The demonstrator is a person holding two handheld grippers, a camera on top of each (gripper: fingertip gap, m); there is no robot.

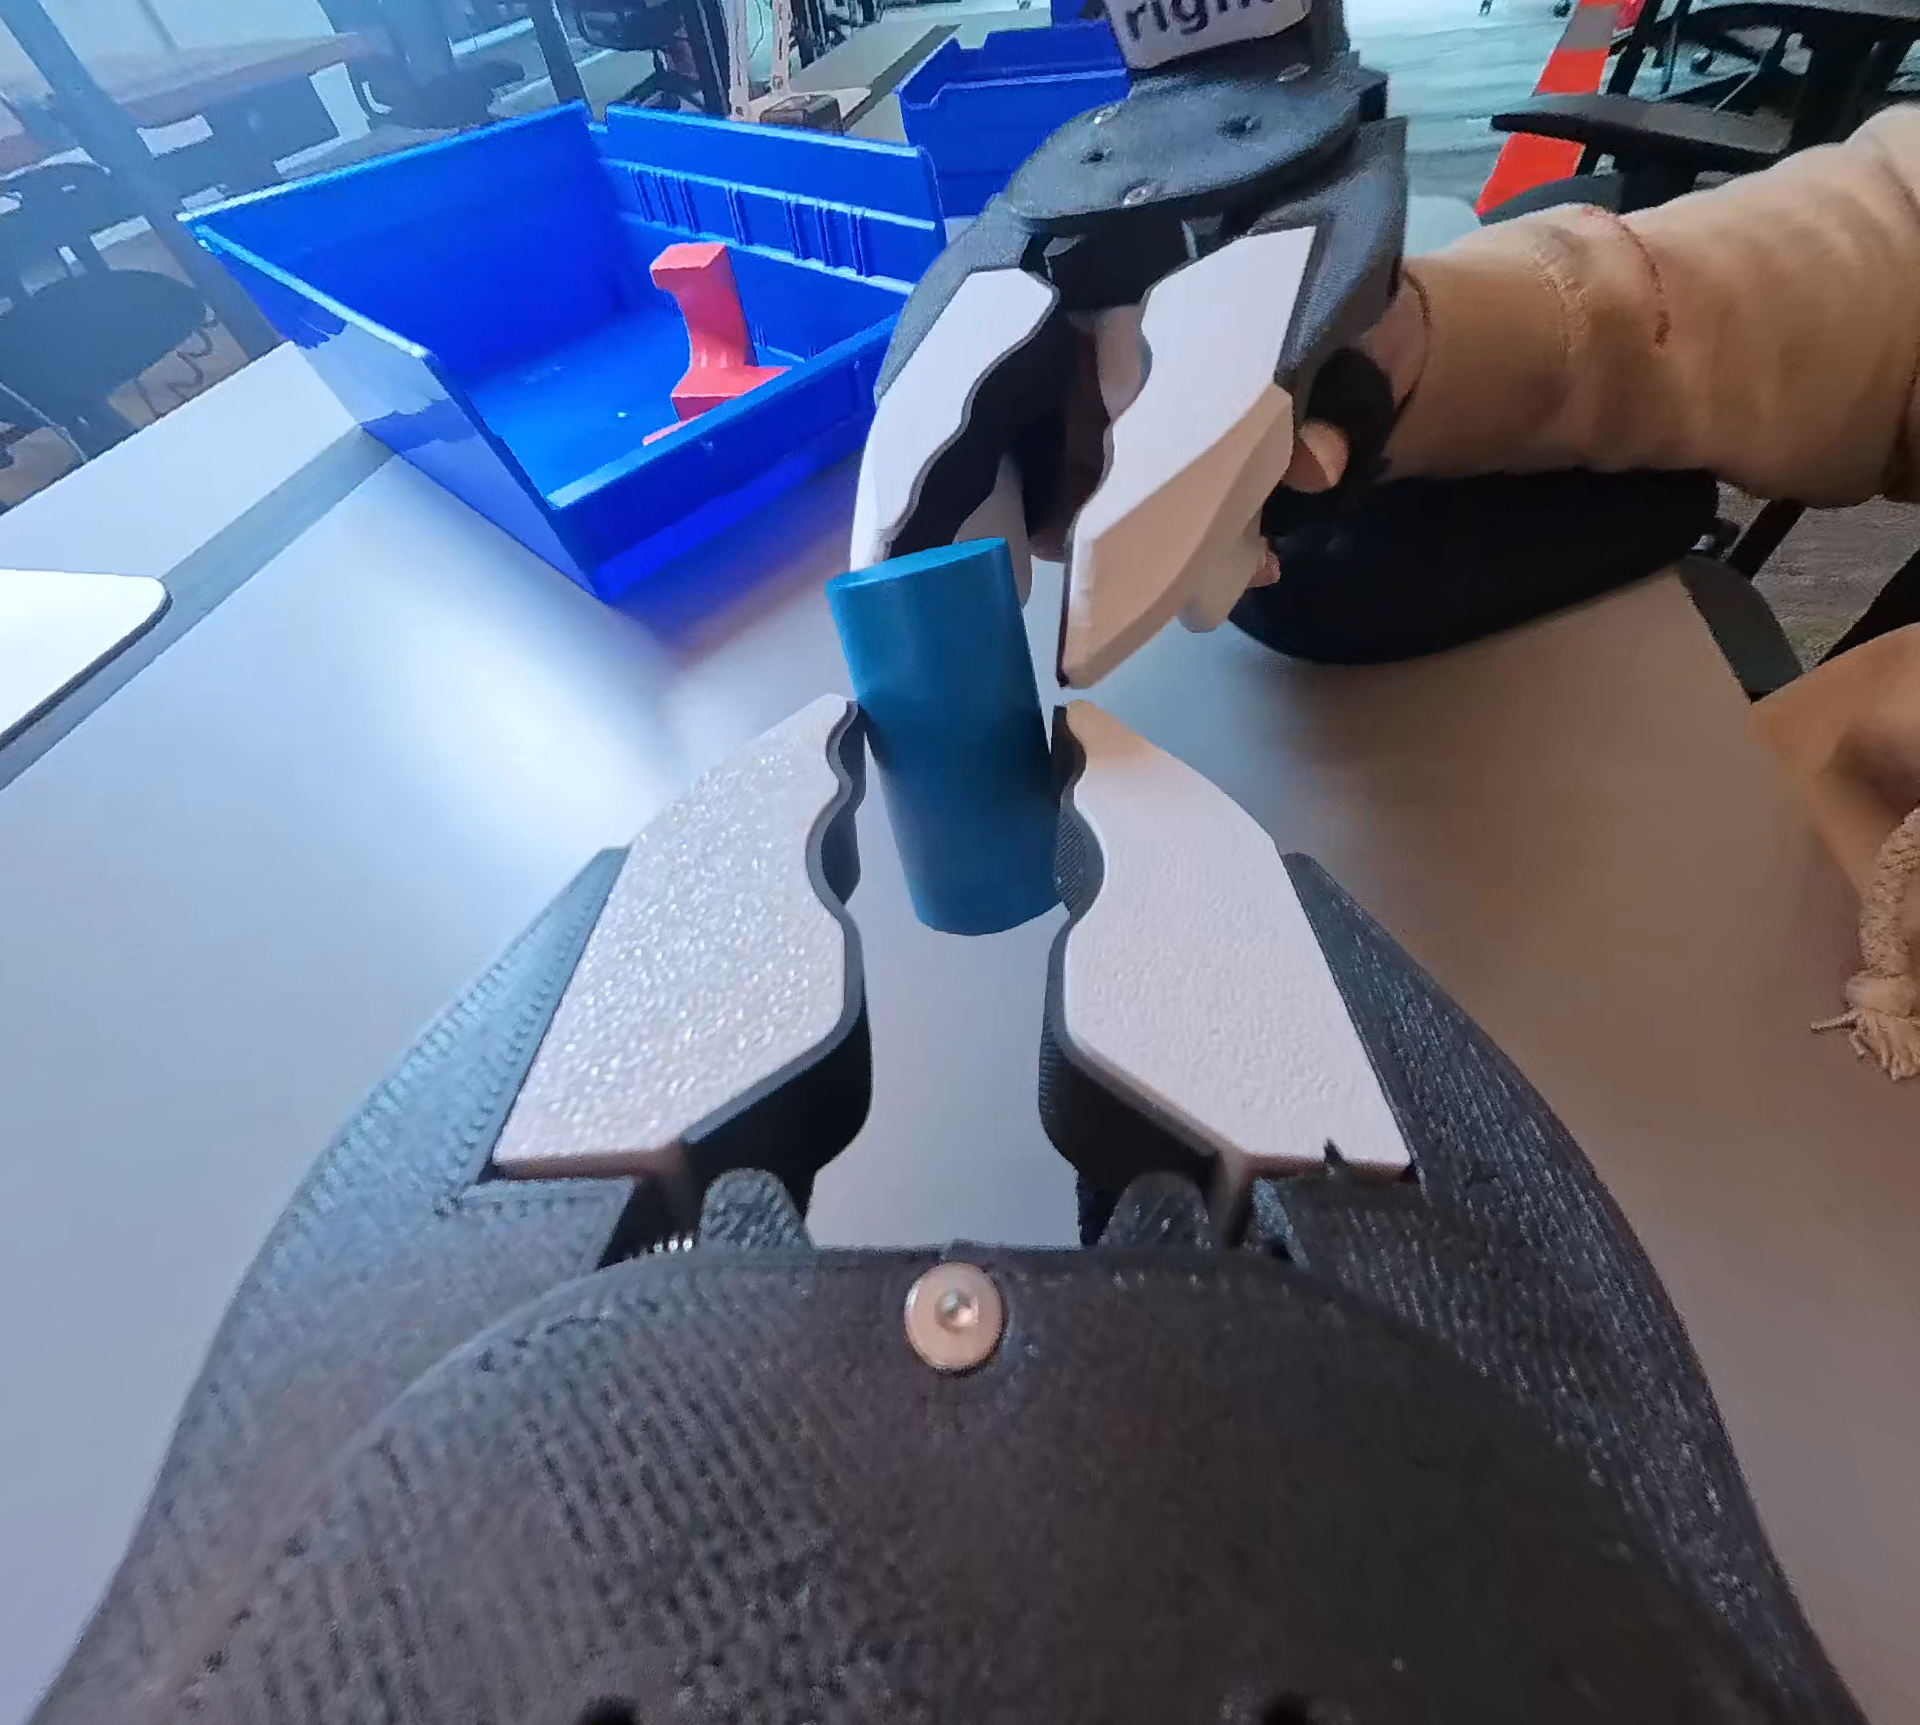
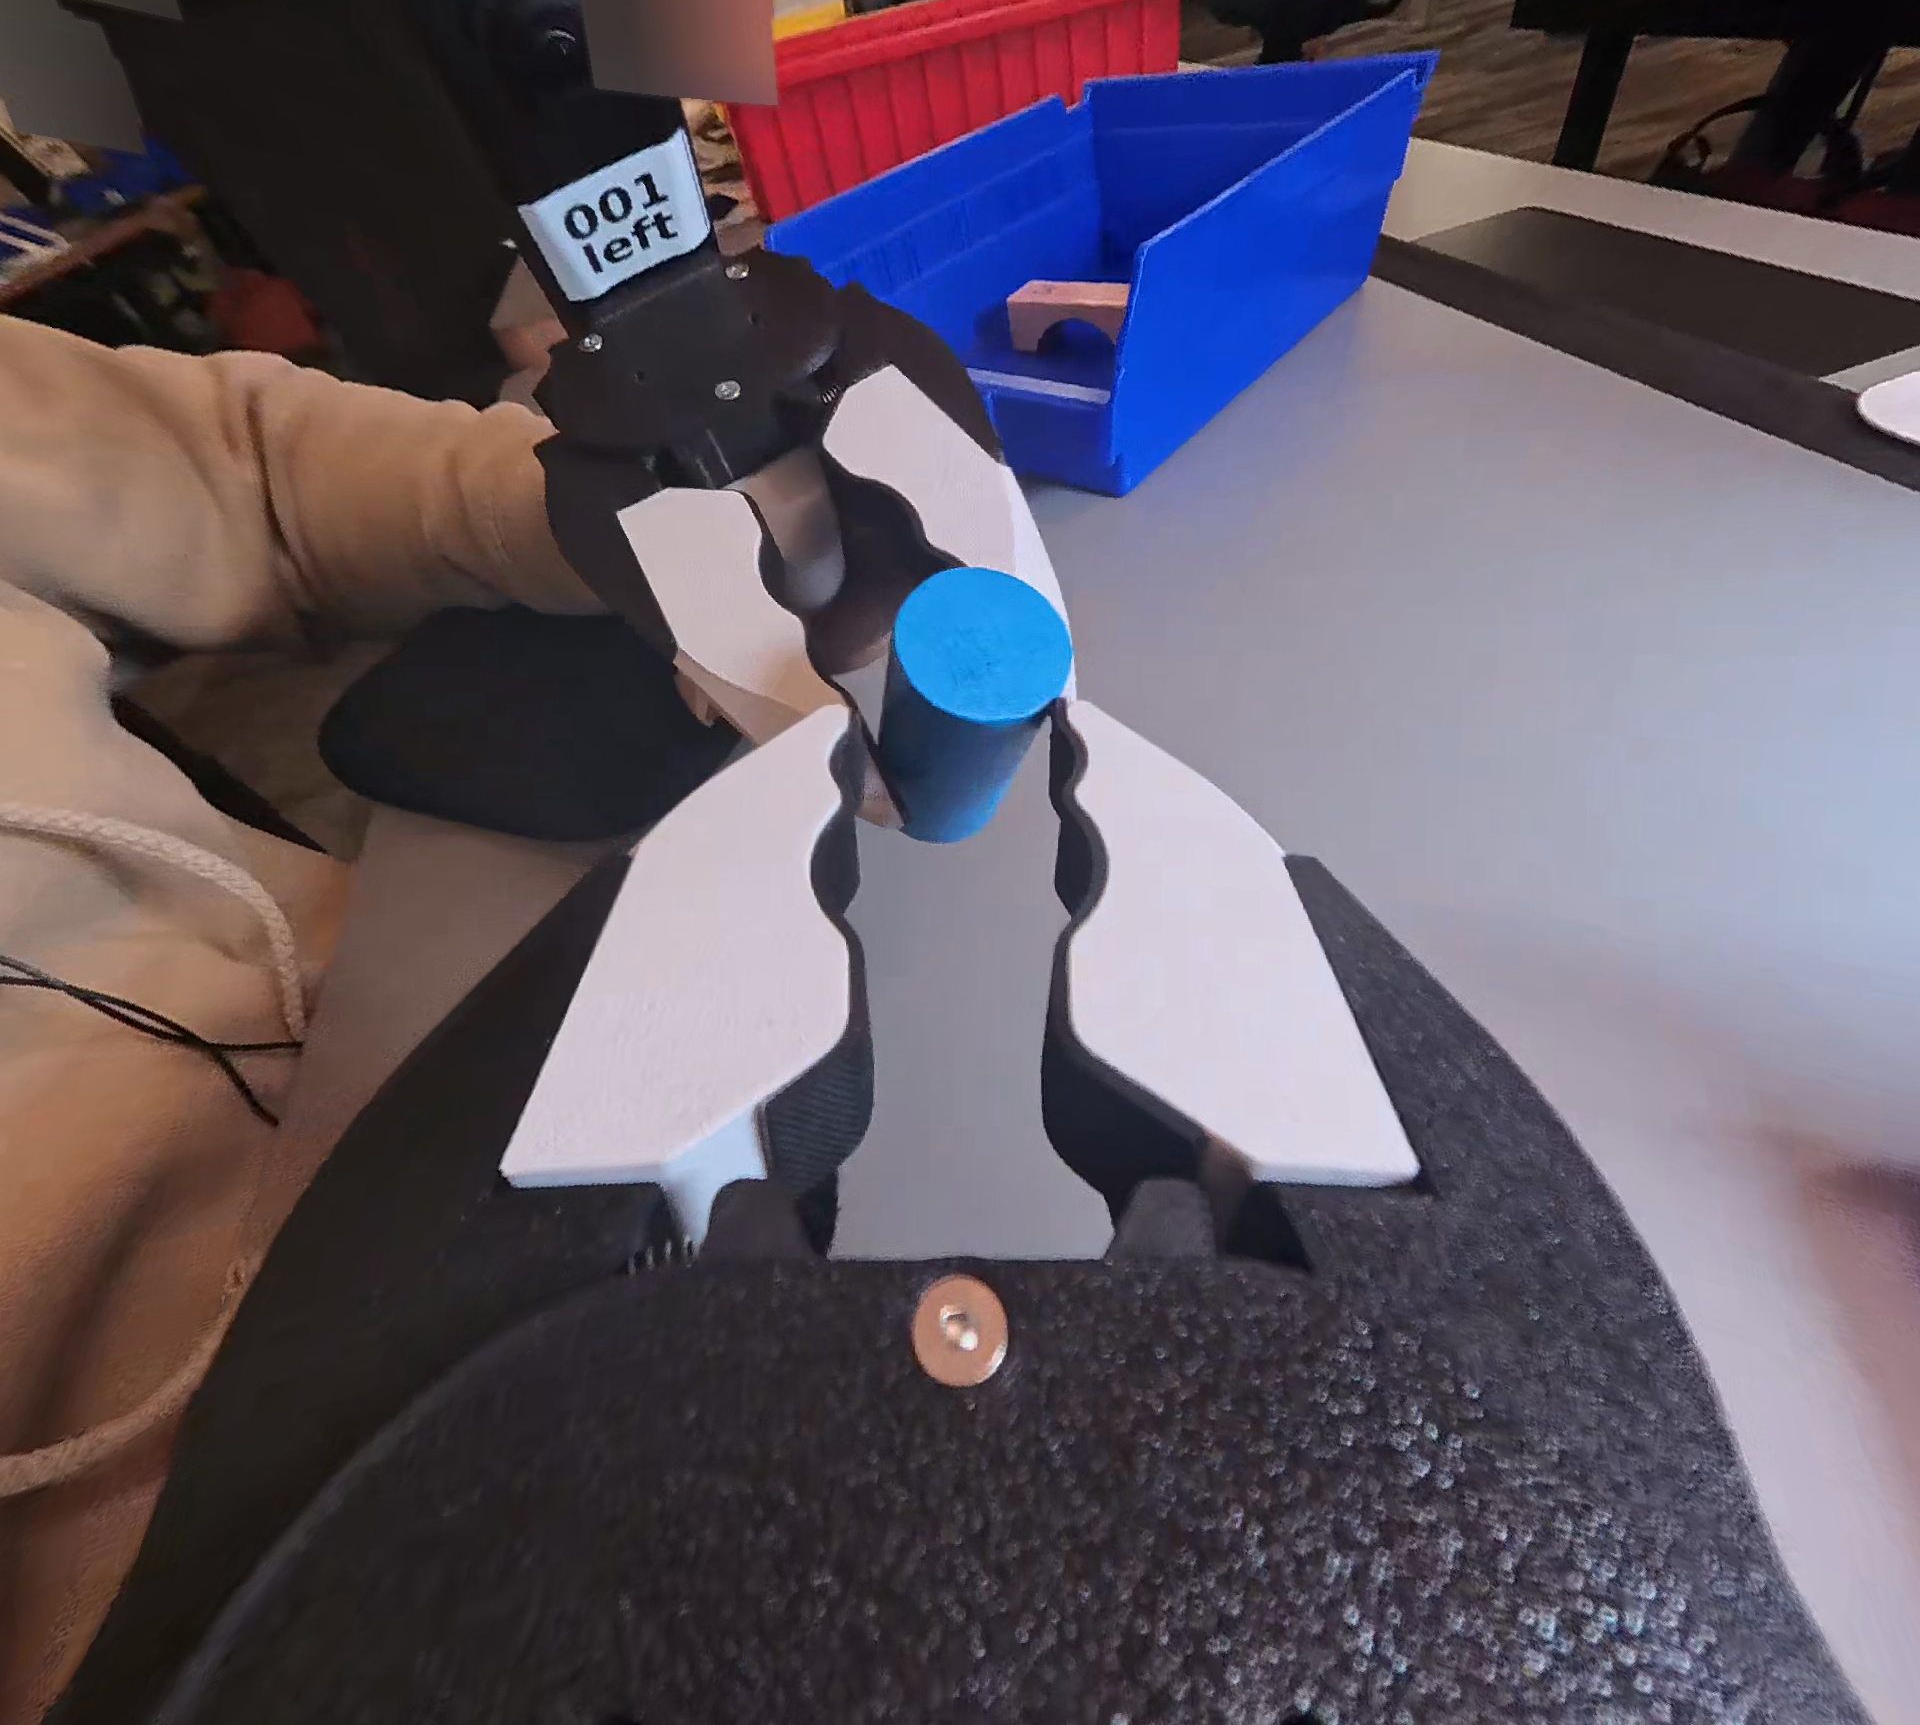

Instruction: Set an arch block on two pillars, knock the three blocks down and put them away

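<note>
Two grippers meet for handover: left gripper [image 1: 956, 714] clamps blue cylinder [image 1: 948, 740]; right gripper [image 2: 956, 725] fingers slightly apart around top, bin [image 1: 416, 293] at 11 o'clock.

1. A plain blue is being shown by the cylinder [image 1: 951, 761].
2. White faces on black stippled bodies are being displayed by the fingers [image 1: 717, 937].
3. The bin [image 1: 520, 252] is being seen in bright blue, the block [image 1: 712, 335] inside it in red.
4. Pale grey is being shown by the bench [image 1: 312, 792].
5. A tan sleeve [image 1: 1662, 345] is being worn.
</note>
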